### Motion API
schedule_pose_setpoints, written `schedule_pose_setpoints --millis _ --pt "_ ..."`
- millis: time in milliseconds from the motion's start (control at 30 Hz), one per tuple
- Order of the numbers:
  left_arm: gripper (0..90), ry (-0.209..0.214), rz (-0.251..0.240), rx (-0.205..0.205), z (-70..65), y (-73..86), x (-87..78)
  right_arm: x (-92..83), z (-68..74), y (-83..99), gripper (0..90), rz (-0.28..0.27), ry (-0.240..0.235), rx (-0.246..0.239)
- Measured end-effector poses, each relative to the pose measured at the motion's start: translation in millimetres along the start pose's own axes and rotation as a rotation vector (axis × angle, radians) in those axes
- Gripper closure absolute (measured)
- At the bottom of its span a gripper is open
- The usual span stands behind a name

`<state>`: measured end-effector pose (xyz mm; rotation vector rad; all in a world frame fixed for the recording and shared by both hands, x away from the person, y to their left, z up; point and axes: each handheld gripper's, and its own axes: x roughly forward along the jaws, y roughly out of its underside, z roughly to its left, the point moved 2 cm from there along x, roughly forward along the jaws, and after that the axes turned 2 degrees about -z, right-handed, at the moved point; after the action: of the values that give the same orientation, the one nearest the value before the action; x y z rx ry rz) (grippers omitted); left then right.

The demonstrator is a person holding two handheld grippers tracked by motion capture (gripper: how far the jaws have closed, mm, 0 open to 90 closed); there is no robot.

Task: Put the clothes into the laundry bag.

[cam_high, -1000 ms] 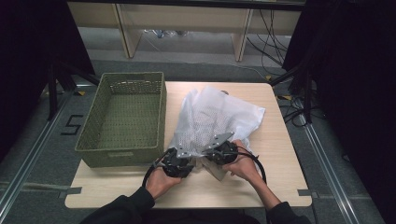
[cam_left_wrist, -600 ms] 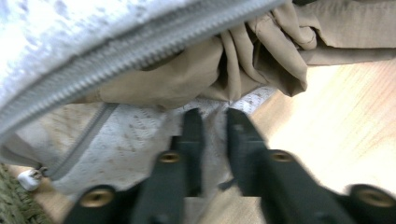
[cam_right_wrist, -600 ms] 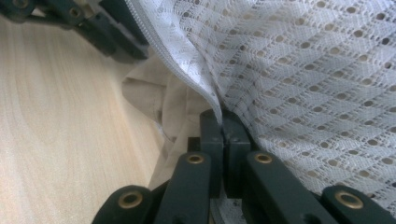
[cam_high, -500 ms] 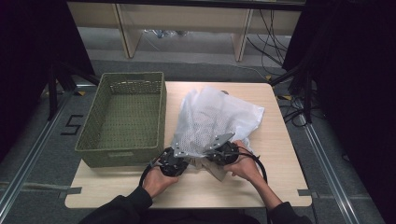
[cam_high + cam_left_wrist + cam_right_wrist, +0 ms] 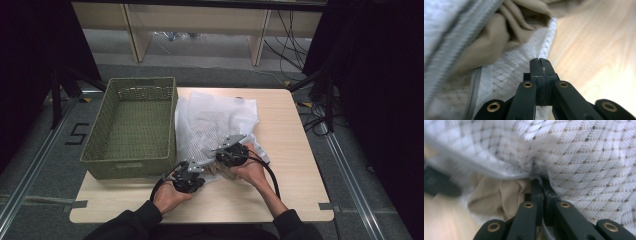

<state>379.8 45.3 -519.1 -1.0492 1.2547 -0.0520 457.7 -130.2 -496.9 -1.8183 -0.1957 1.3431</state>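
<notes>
White mesh laundry bag [image 5: 215, 122] just right of the green basket [image 5: 131, 127], left gripper [image 5: 540, 62] jaws just clamped on its lower edge, right gripper [image 5: 541, 182] jaws clenched on its zipper [image 5: 499, 173], beige cloth [image 5: 499, 42] inside.

the left gripper [image 5: 189, 176] has just been closing; its jaws, apart a second ago, now meet on the lower edge of the white mesh bag [image 5: 215, 120], at about 7 o'clock of it. the right gripper [image 5: 231, 151] has slid a little toward 5 o'clock, drawing the zip edge with it, so the bag's mouth gapes and beige cloth [image 5: 506, 30] shows.
</notes>
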Motion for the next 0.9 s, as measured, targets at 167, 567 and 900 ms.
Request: schedule_pose_setpoints --millis 167,567,900 --pt "89.7 0.015 0.006 0.035 -3.2 2.4 -2.7 11.0 -2.9 -6.8 90.0 -0.012 0.016 0.032" --pt "89.7 0.037 -0.011 0.022 -8.3 8.6 -5.9 43.2 -23.5 -34.5 90.0 -0.002 0.098 0.085" --pt "89.6 0.063 -0.013 0.008 -6.9 9.6 -6.5 60.3 -41.4 -45.4 90.0 0.024 0.145 0.137"
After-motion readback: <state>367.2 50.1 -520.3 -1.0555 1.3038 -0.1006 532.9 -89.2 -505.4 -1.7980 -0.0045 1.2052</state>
